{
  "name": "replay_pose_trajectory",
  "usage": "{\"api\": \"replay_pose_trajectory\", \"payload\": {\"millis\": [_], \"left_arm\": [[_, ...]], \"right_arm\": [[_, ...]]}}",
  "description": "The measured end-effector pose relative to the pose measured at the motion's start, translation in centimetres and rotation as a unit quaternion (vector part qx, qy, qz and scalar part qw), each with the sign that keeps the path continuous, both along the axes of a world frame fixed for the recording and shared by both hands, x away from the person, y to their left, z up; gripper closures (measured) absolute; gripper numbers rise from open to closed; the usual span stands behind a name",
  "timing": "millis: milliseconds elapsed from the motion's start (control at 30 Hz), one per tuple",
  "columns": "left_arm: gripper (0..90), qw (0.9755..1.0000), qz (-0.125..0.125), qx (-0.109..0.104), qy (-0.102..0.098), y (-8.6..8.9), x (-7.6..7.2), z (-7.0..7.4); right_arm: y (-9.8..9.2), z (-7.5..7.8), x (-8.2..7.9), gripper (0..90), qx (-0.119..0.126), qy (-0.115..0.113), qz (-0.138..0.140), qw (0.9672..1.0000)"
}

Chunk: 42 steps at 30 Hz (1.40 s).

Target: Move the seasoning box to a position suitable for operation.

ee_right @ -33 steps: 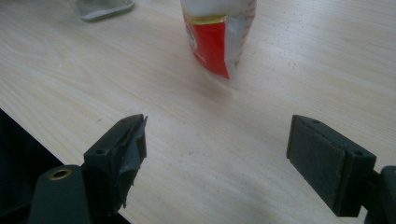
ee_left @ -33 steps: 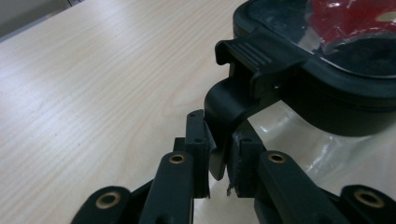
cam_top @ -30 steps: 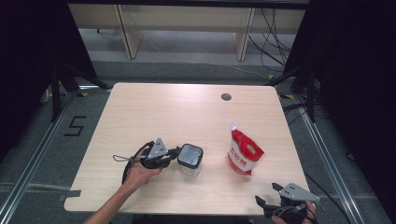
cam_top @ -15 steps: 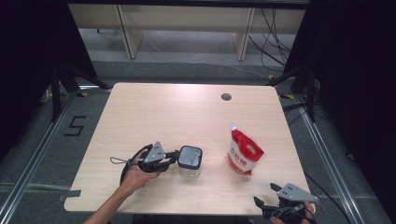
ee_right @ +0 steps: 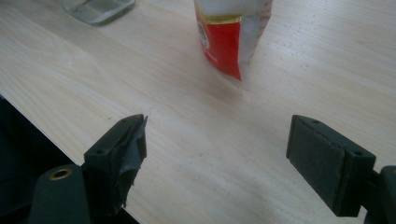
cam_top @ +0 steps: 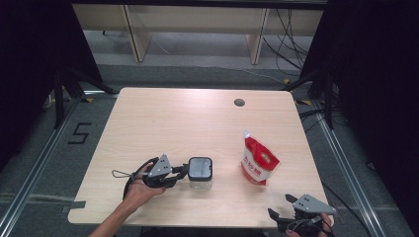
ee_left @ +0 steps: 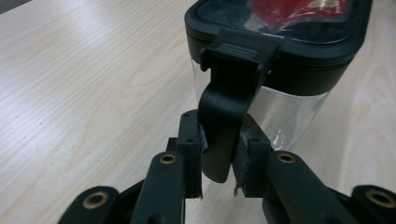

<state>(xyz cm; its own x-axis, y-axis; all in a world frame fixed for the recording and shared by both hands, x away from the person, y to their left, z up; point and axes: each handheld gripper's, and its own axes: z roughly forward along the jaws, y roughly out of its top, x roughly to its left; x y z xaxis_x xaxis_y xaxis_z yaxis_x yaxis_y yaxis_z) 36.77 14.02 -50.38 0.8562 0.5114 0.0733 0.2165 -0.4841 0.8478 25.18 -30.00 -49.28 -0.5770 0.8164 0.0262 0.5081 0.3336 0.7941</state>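
- The clear square container with a black clip-on lid (cam_top: pixel 200 173) stands upright on the light wooden tabletop (cam_top: pixel 197 123), in its near half, a little left of the middle.
- The left tongs (cam_top: pixel 182 173) lie level at the container's left side – the hand (cam_top: pixel 143 187) comes in from the near edge.
- In the left gripper view the lid's black latch flap (ee_left: pixel 226 121) hangs down the clear wall, and the tongs' two pads (ee_left: pixel 191 154) sit narrowly on either side of its lower end, touching it or very nearly; whether they press I cannot tell.
- The red and white stand-up pouch with a spout (cam_top: pixel 258 160) stands to the right of the container, well apart from it.
- The right tongs (cam_top: pixel 279 222) rest at the tabletop's near right edge – their pads (ee_right: pixel 327 158) stand wide apart with only bare wood between them, the pouch farther off ahead.
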Motion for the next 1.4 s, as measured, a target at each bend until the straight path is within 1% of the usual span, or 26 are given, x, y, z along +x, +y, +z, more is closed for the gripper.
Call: {"api": "replay_pose_trajectory", "payload": {"millis": [67,200,267,300,333,400,433,500,533,567,600,633,700,800,867,900,1000,1033,1100,1133,1167,1200,1233,1267,1333,1400], "left_arm": [[74.0,0.9999,-0.005,-0.007,0.01,-0.2,-0.5,0.0],[73.9,0.9999,-0.01,-0.002,0.014,-0.6,-1.1,0.1],[73.9,0.9997,-0.011,-0.005,0.021,-0.9,-1.5,0.2],[73.8,0.9997,-0.016,-0.005,0.02,-1.0,-1.6,0.2],[73.7,0.9997,-0.018,-0.004,0.019,-1.1,-1.8,0.1],[73.6,0.9995,-0.026,0.0,0.017,-1.3,-1.9,0.2],[73.5,0.9994,-0.025,-0.007,0.022,-1.4,-2.0,0.1],[73.4,0.9994,-0.026,-0.009,0.02,-1.6,-2.1,0.1],[73.4,0.9992,-0.031,-0.013,0.021,-1.8,-2.1,0.1],[73.3,0.9992,-0.033,-0.005,0.021,-1.7,-2.1,0.2],[73.2,0.9991,-0.03,-0.01,0.03,-1.8,-2.3,0.1],[73.1,0.9992,-0.029,-0.008,0.026,-1.8,-2.3,0.1],[73.0,0.9989,-0.035,-0.014,0.026,-1.9,-2.4,0.0],[72.9,0.9988,-0.039,-0.016,0.025,-2.0,-2.5,0.0],[73.0,0.9987,-0.048,-0.009,0.014,-2.3,-2.7,0.0],[73.0,0.9982,-0.053,-0.018,0.018,-2.5,-2.8,-0.1],[73.1,0.9981,-0.06,-0.013,0.013,-2.7,-2.9,-0.1],[73.1,0.9974,-0.067,-0.017,0.018,-2.9,-3.0,-0.1],[73.1,0.9973,-0.068,-0.022,0.017,-3.1,-3.0,-0.2],[73.1,0.9973,-0.068,-0.022,0.017,-3.1,-3.0,-0.2],[73.1,0.9974,-0.068,-0.017,0.014,-3.1,-3.0,-0.2],[73.1,0.9974,-0.07,-0.012,0.014,-3.1,-3.0,-0.1],[73.1,0.9971,-0.071,-0.023,0.016,-3.2,-3.0,-0.2],[73.1,0.997,-0.072,-0.023,0.016,-3.2,-2.9,-0.2],[73.2,0.997,-0.074,-0.017,0.015,-3.2,-2.8,-0.2],[73.2,0.9964,-0.079,-0.026,0.017,-3.3,-2.7,-0.3]], "right_arm": [[0.1,0.0,0.0,21.0,0.002,0.012,-0.003,0.9999],[0.2,0.0,0.0,21.1,-0.001,-0.002,0.0,1.0],[0.4,0.0,-0.2,21.1,0.006,0.01,-0.01,0.9999],[0.2,0.0,-0.1,21.1,0.004,0.006,0.0,1.0],[0.3,0.0,-0.1,21.1,0.006,0.008,0.001,0.9999],[0.2,0.0,0.0,21.1,0.0,-0.001,0.0,1.0],[0.3,0.0,-0.1,21.1,0.004,0.005,-0.003,1.0],[0.2,0.0,0.0,21.1,-0.003,-0.001,0.005,1.0],[0.4,0.0,-0.1,21.1,0.003,0.005,0.009,0.9999],[0.6,0.1,-0.4,21.1,0.011,0.021,-0.007,0.9997],[0.5,0.0,-0.2,21.1,0.003,0.004,0.001,1.0],[0.6,0.0,-0.2,21.2,0.008,0.013,0.001,0.9999],[0.6,0.1,-0.2,21.3,0.002,0.006,0.005,1.0],[0.7,0.1,-0.1,21.4,0.003,0.009,0.015,0.9998],[1.1,0.1,-0.1,21.5,0.006,0.004,0.013,0.9999],[1.1,0.0,0.0,21.5,0.004,0.0,0.018,0.9998],[1.2,0.1,-0.1,21.5,0.003,0.007,0.022,0.9997],[1.4,0.1,-0.1,21.5,0.0,0.0,0.022,0.9997],[1.5,0.1,-0.2,21.5,0.006,0.007,0.02,0.9998],[1.5,0.0,0.0,21.5,-0.002,-0.001,0.027,0.9996],[1.5,0.0,0.0,21.5,0.002,0.005,0.032,0.9995],[1.7,0.0,-0.2,21.5,0.005,0.013,0.024,0.9996],[1.8,0.1,-0.3,21.5,0.008,0.02,0.019,0.9996],[1.8,0.0,-0.1,21.5,0.003,0.01,0.025,0.9996],[1.8,0.0,0.0,21.5,-0.001,0.003,0.032,0.9995],[1.9,0.0,0.0,21.5,-0.002,0.002,0.035,0.9994]]}}
